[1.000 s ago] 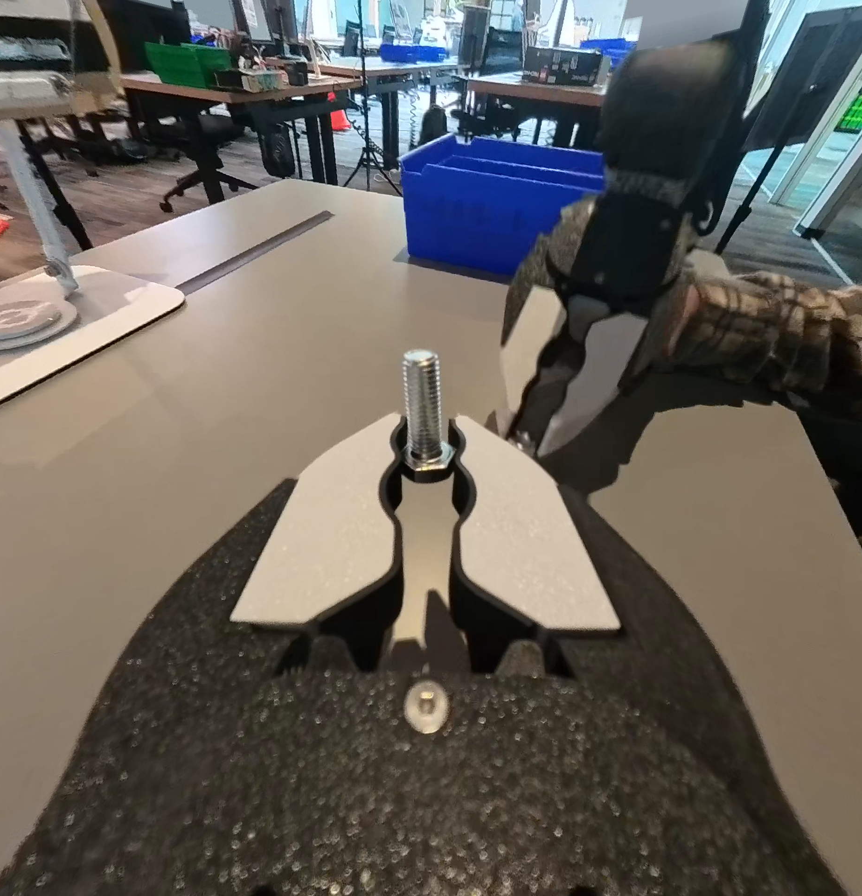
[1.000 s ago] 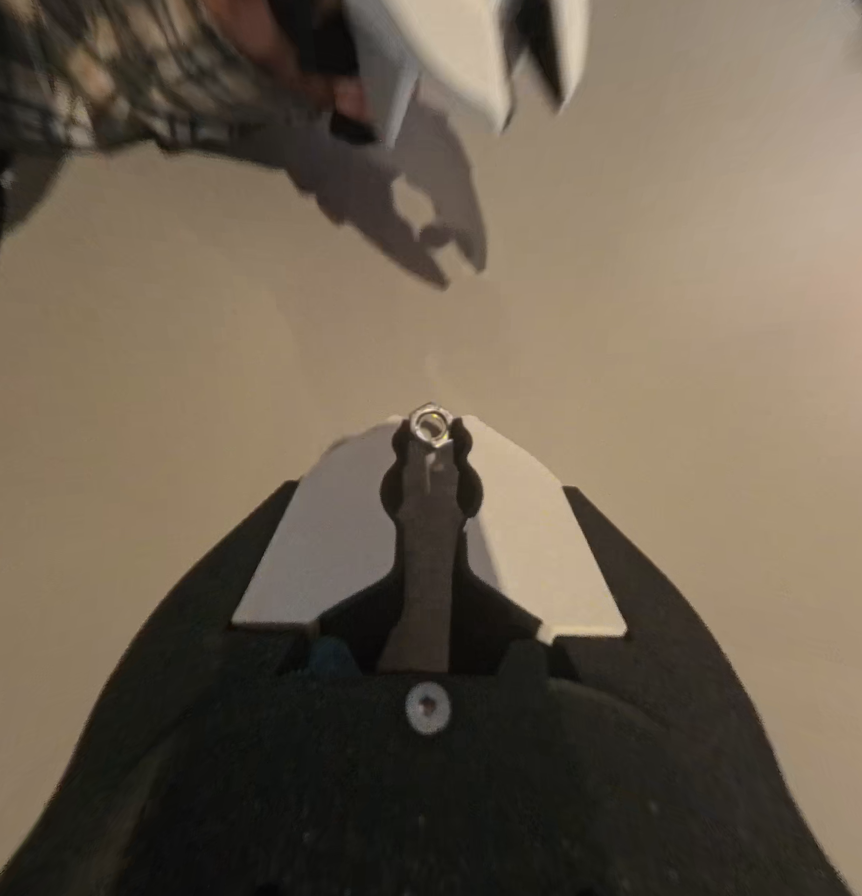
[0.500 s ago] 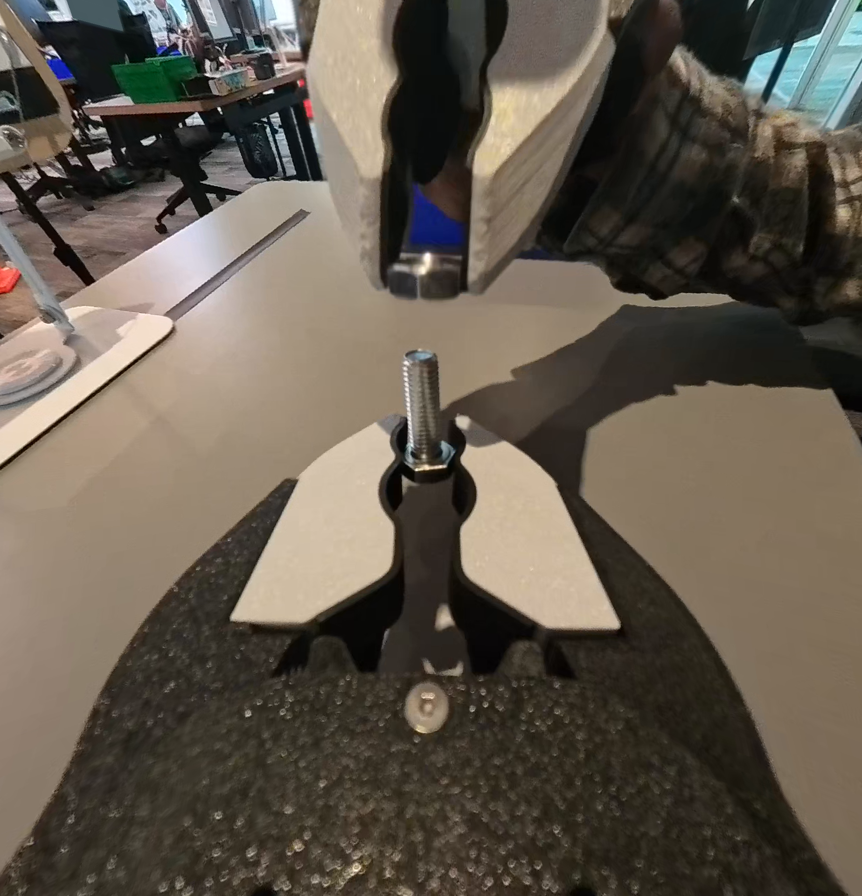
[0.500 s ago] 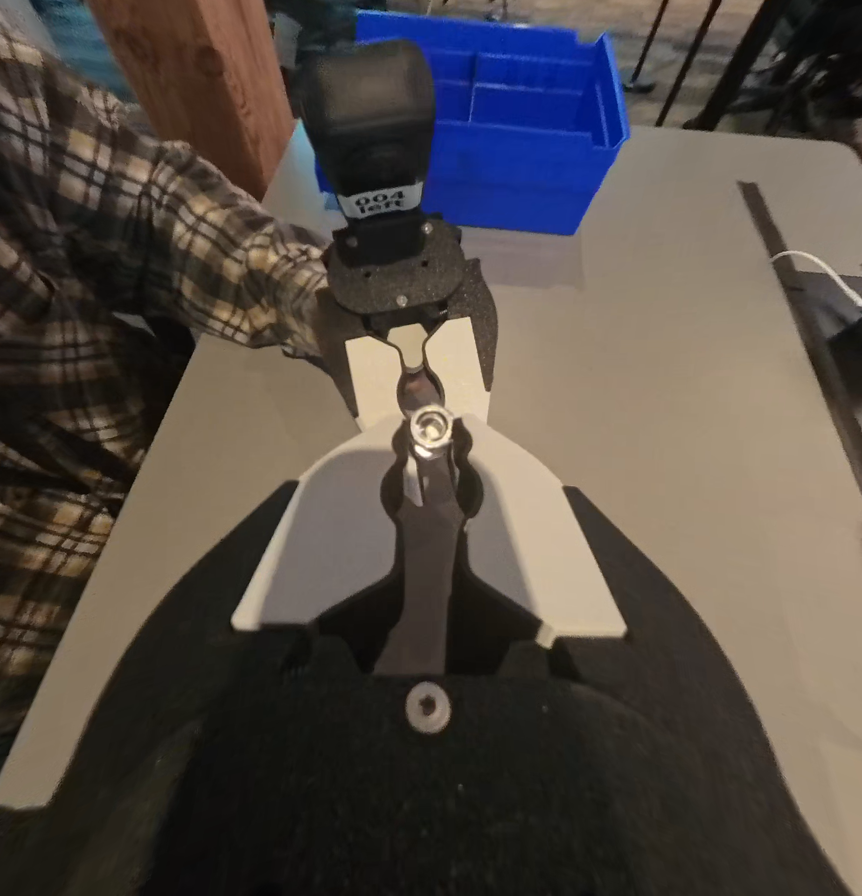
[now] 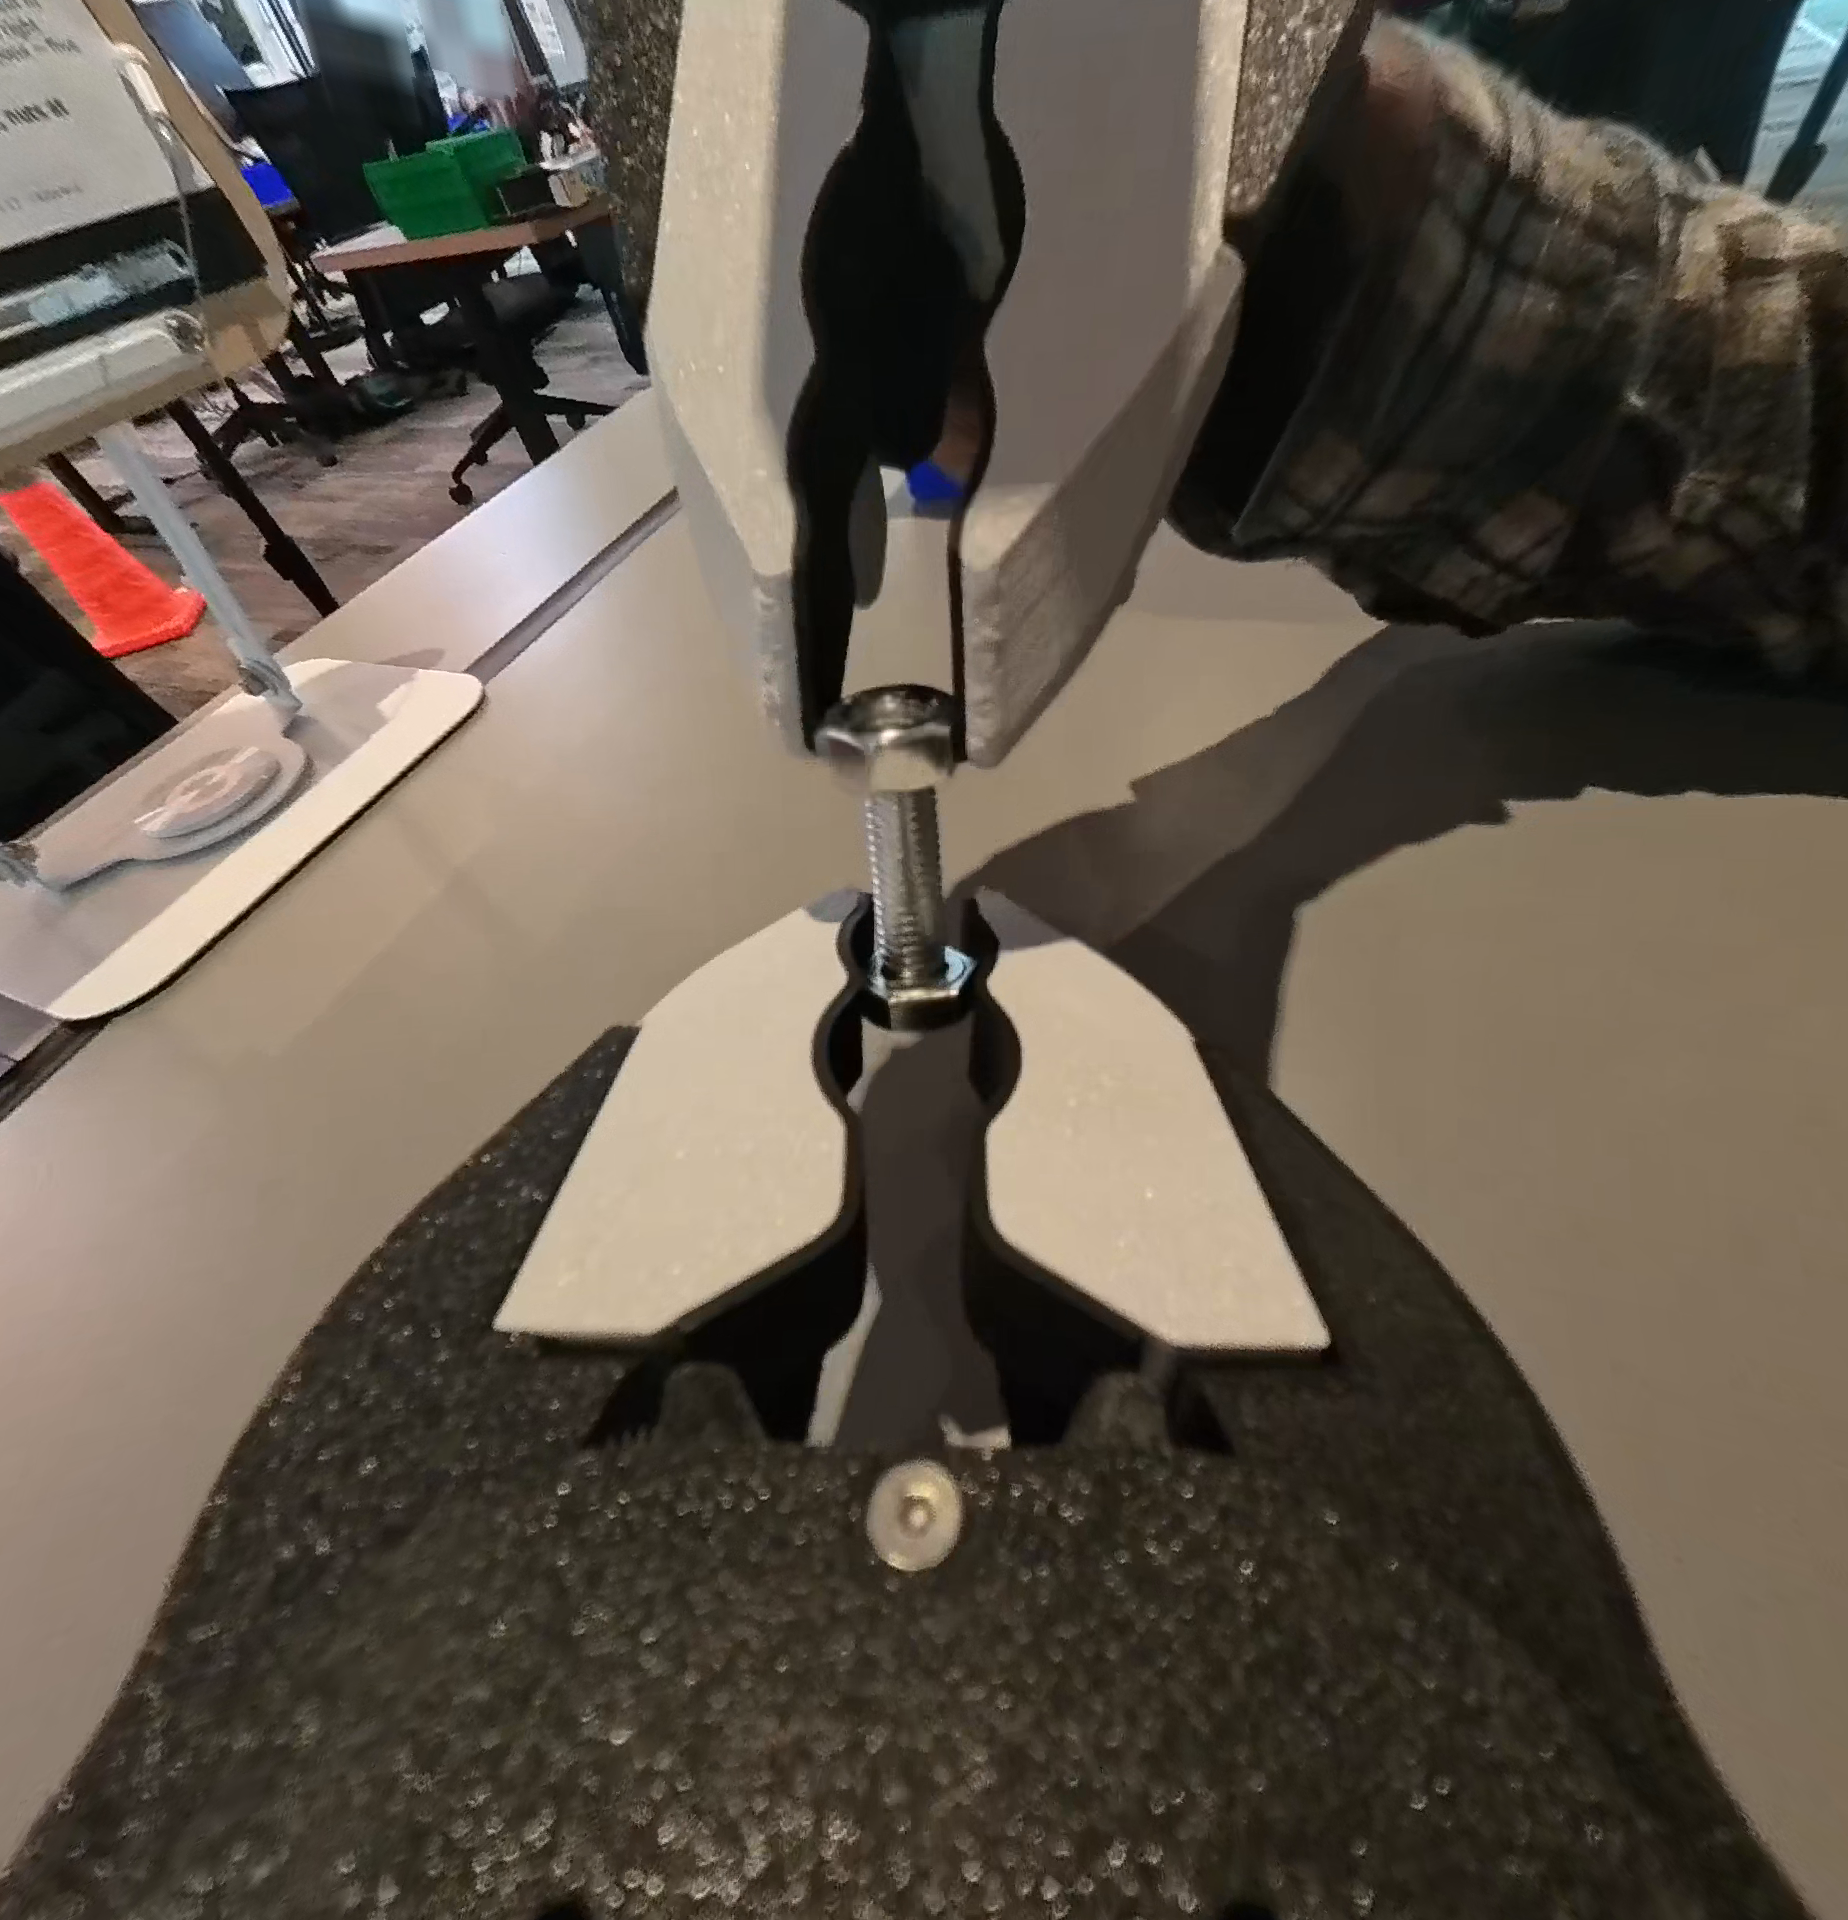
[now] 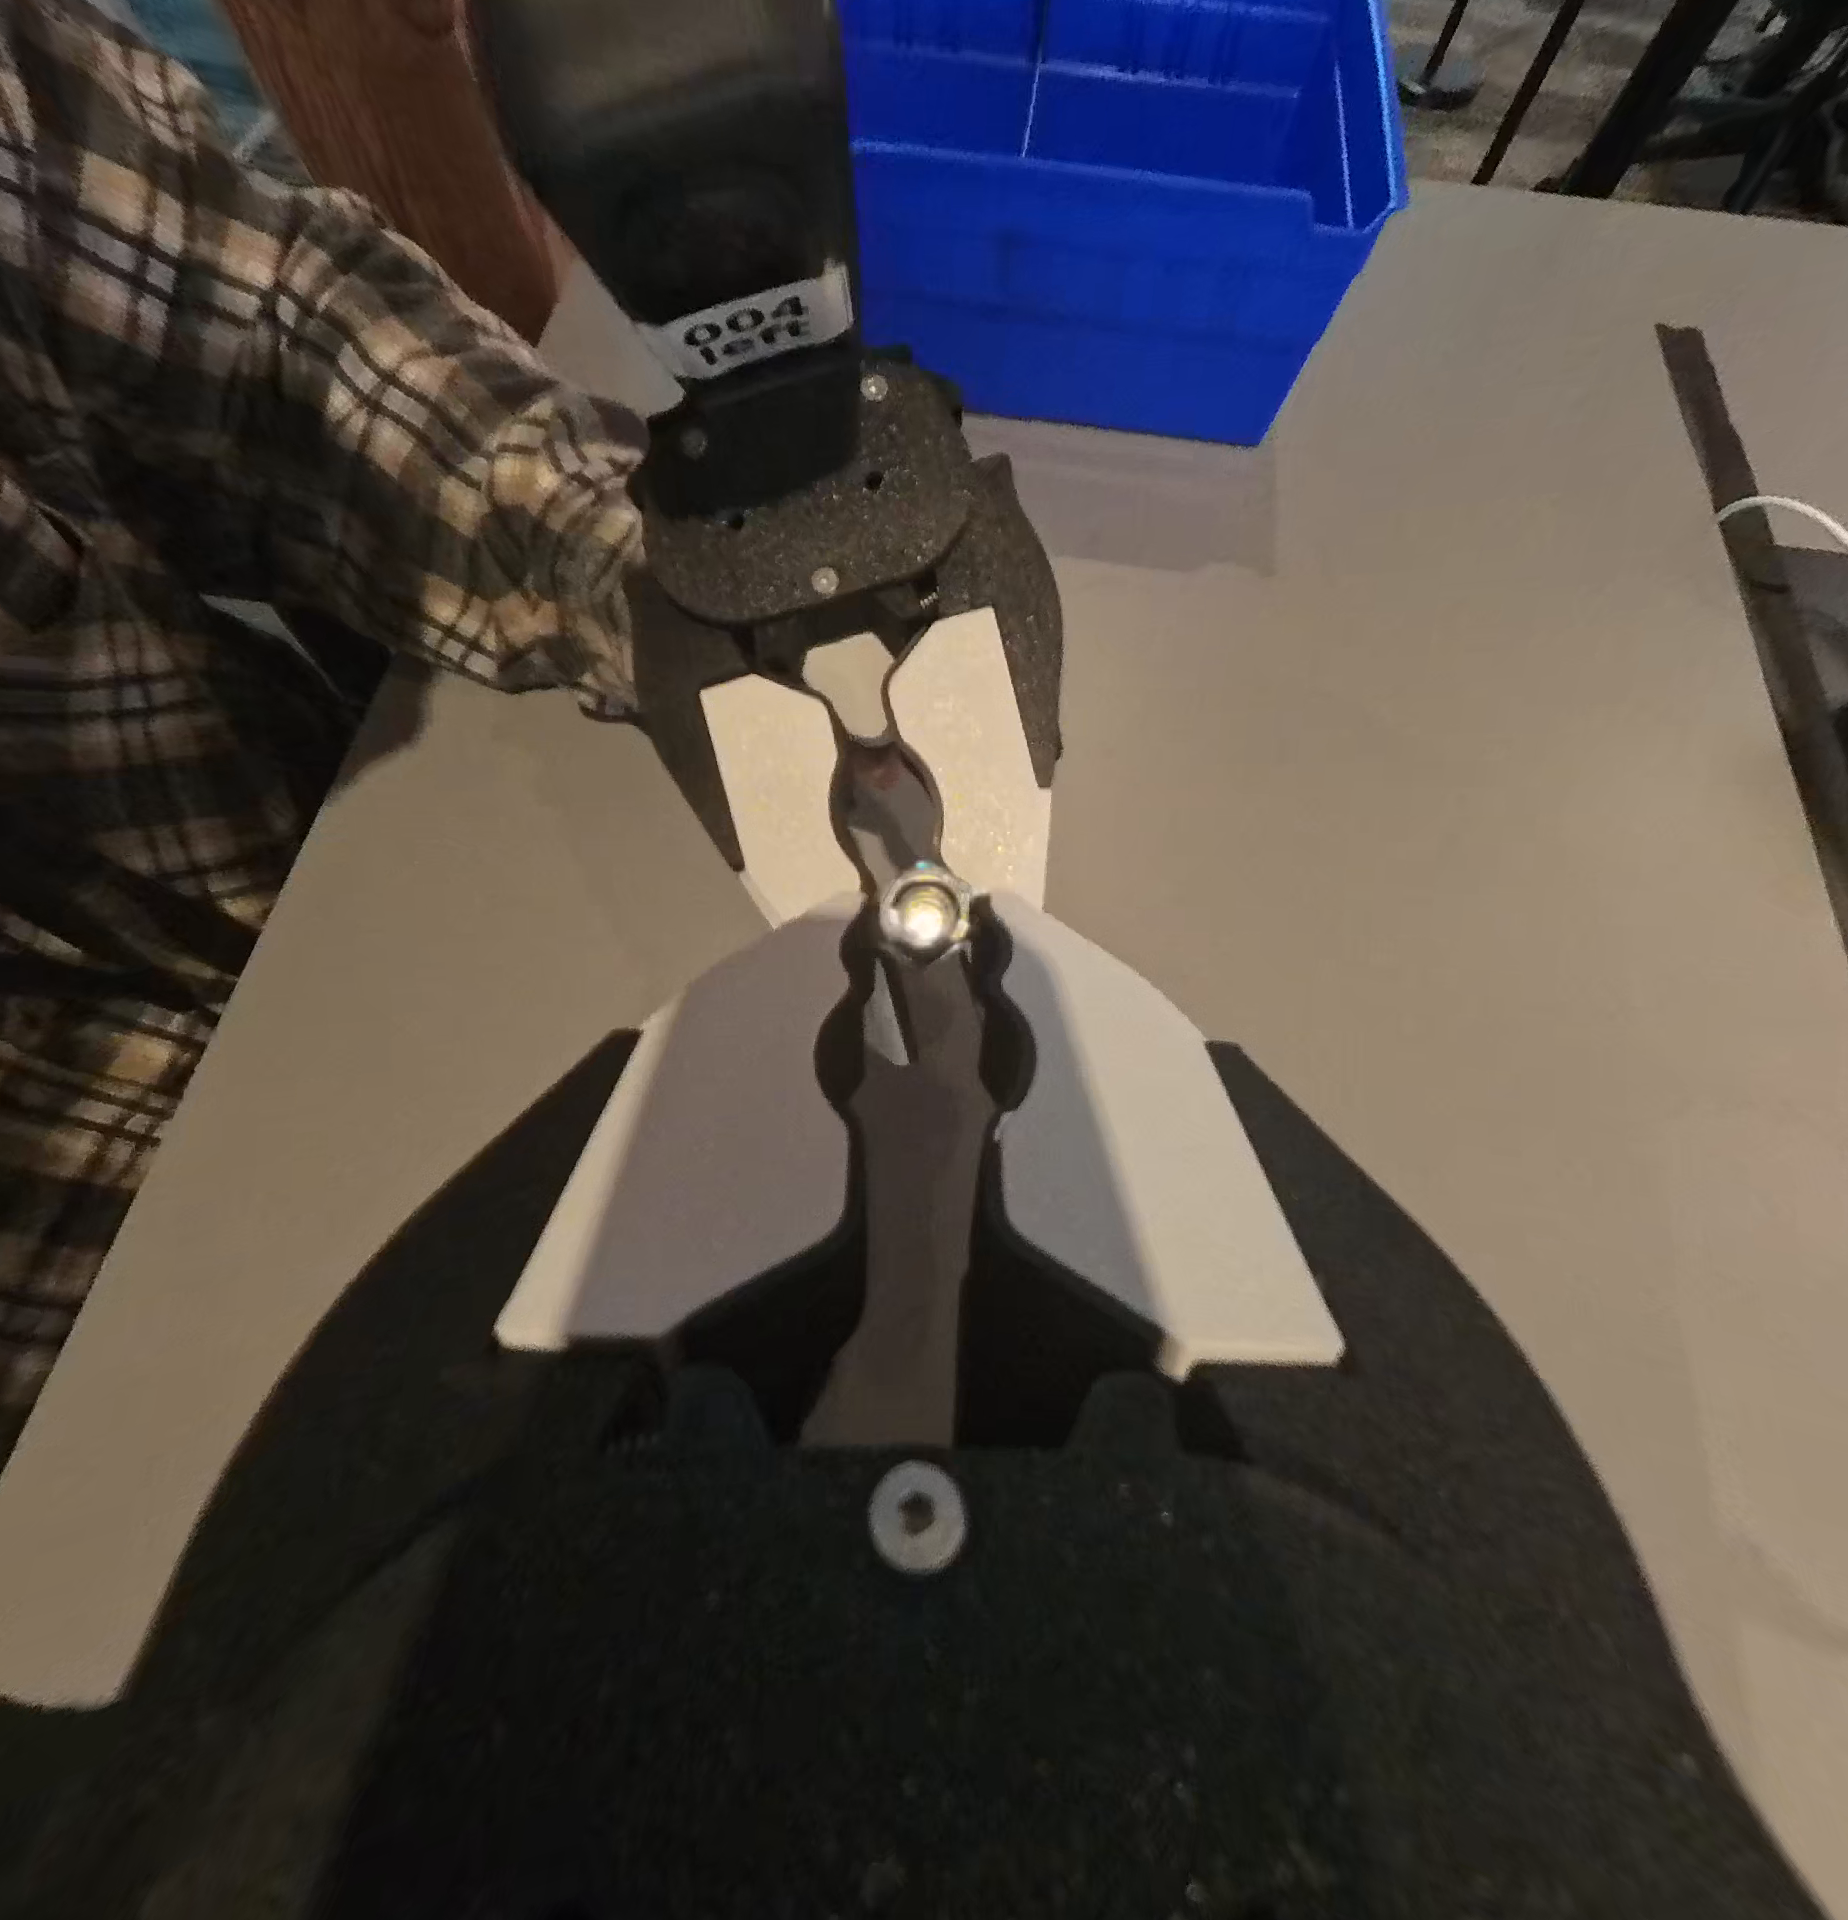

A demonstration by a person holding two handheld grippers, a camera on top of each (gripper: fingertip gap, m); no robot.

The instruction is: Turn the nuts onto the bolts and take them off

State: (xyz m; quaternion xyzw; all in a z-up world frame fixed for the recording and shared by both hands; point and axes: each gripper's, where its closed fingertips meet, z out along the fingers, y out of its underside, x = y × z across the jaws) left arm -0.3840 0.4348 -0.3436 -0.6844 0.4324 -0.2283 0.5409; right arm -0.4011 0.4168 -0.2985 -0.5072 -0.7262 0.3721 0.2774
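Left wrist view — nut (image 5: 887, 740) in right claw (image 5: 884, 727), atop bolt (image 5: 902, 883)

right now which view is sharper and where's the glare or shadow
Left wrist view: crisp, bolt threads clear, the right claw casts a dark shadow on the table. Right wrist view: dimmer and softer, glare on the nut.

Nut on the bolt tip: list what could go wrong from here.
1. The nut held by the right gripper sits at the very top of the bolt; if it is tilted, turning may cross-thread it.
2. The left gripper holds the bolt only by its head, so downward push or torque could tip or spin it.
3. The nut is pinched at the jaw tips and might slip out onto the table.
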